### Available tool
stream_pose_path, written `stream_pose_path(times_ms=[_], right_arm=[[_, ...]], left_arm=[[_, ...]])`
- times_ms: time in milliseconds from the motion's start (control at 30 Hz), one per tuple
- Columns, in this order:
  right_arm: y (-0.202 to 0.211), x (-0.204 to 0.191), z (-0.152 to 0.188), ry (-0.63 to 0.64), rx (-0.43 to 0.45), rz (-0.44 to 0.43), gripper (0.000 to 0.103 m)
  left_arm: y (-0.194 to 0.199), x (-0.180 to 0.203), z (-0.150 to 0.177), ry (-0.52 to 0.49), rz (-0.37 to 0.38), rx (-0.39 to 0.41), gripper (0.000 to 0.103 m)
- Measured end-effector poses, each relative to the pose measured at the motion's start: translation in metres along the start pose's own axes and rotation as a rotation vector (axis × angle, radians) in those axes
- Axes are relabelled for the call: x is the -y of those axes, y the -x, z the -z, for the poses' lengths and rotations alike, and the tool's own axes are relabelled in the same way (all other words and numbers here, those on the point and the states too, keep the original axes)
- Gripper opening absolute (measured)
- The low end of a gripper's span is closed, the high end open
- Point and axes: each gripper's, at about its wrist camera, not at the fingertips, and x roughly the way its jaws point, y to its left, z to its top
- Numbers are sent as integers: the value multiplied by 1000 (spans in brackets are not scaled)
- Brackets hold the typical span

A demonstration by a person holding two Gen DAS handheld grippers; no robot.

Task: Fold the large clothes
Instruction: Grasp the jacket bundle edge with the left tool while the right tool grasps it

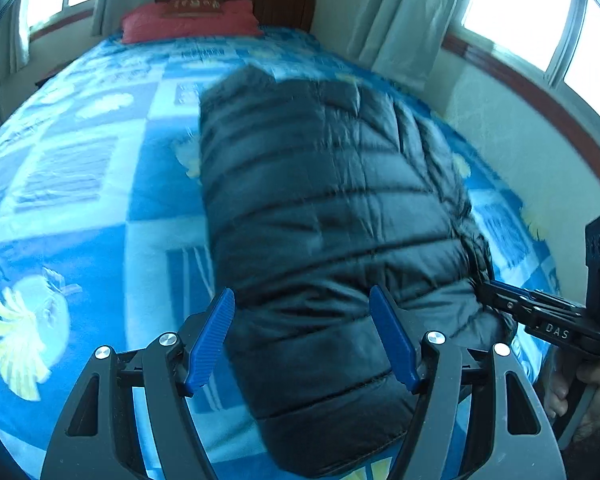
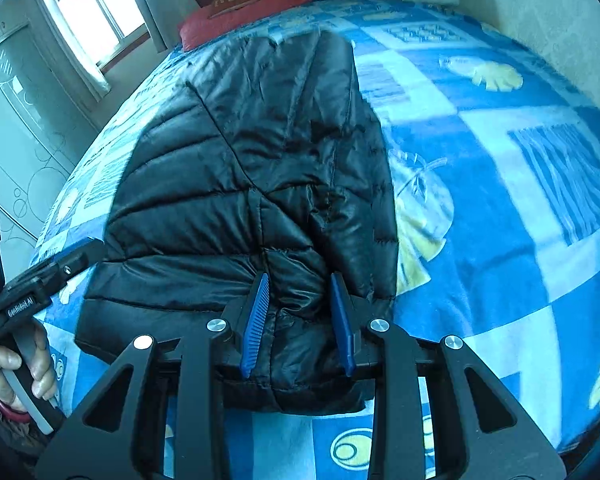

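Note:
A black quilted puffer jacket (image 1: 328,216) lies folded into a long narrow bundle on the bed; it also shows in the right wrist view (image 2: 236,176). My left gripper (image 1: 302,320) is open, its blue pads standing wide over the near end of the jacket. My right gripper (image 2: 300,304) has its pads closed in on a bunch of jacket fabric at the near hem. The right gripper also shows in the left wrist view (image 1: 488,288) touching the jacket's right side. The left gripper shows in the right wrist view (image 2: 80,256) at the jacket's left edge.
The bed carries a blue and white patterned blanket (image 1: 80,184) with yellow leaf prints. A red pillow (image 1: 188,20) lies by the dark headboard (image 1: 284,4). A wall (image 1: 512,136) runs along the bed's right side, with windows and curtains. A wardrobe (image 2: 16,120) stands on the left.

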Motion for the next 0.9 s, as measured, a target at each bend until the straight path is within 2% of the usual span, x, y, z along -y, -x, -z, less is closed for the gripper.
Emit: stream_pose_path(times_ms=[133,233,367,467,567,633,900], right_arm=[[19,-11,-32,40,86,17,31],[18,-16,-62,57,140,0,31],[-13,-19,-104,70,154,-14,31],[-43,-14,-118,65,128,5,31],[-67,-6,-122,59,102,26,31],[-79,-1,-122,51,80,26,31],[-120,7,-116,64,26,53,31]], left_arm=[[8,-11,-25,15,-13,55,69],[-3,-14,-54,25,12,69,69],[-28,-11,-80,22,6,71,69],[-53,-12,-91,48,5,51,69],[-79,-14,-93,72,3,2,69],[-87,-15,-92,80,-7,0,71],[-118,-10,-87,36,-63,-50,71]])
